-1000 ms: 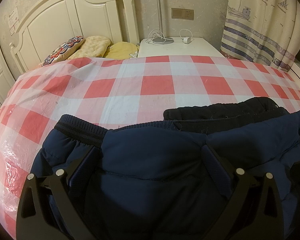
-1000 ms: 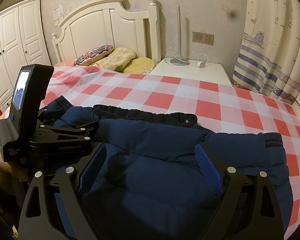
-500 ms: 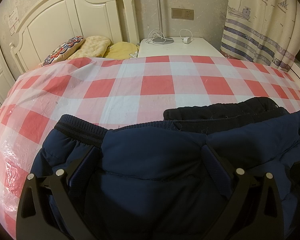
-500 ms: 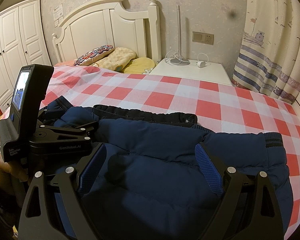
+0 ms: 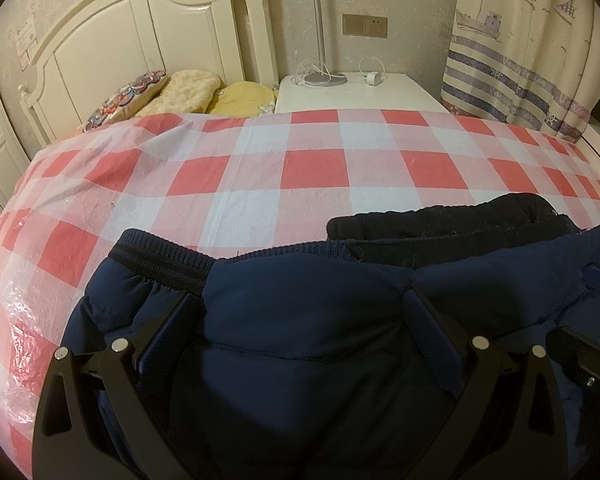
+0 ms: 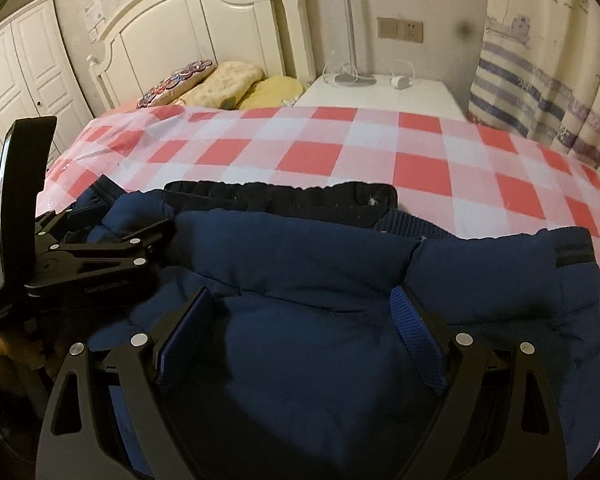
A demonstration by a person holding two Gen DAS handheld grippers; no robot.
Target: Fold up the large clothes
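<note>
white panelled wardrobe (image 6: 24, 76): far left, against the wall, doors closed.

cream arched wooden headboard (image 5: 140, 36): behind the bed, with a turned post at its right end.

patterned red-and-blue cushion (image 5: 128, 96), pale quilted pillow (image 5: 184, 88) and yellow pillow (image 5: 244, 98): lined up side by side at the head of the bed.

red-and-white checked bed cover (image 5: 300, 168): spread over the whole mattress, glossy and wrinkled at the left edge.

left gripper (image 5: 300, 304): black frame, blue-padded fingers wide apart, pressed down into the jacket with padded fabric bulging between them; nothing pinched. it also appears from the side in the right wrist view (image 6: 100, 248).

navy blue padded jacket (image 6: 320, 280): lies across the near part of the bed under both tools, a ribbed cuff (image 5: 160, 256) at the left, a black inner collar or lining (image 5: 452, 224) showing along the far edge, a second sleeve end at the right.

right gripper (image 6: 304, 308): same build, fingers spread, resting on the jacket's middle, gripping nothing.

white bedside table (image 5: 360, 92): right of the headboard, carrying a silver lamp base with thin pole (image 5: 324, 76) and a white plug with cable (image 5: 374, 78).

beige wall socket (image 5: 364, 26): above the table.

cream curtain with blue stripes and boat print (image 5: 520, 48): far right.
</note>
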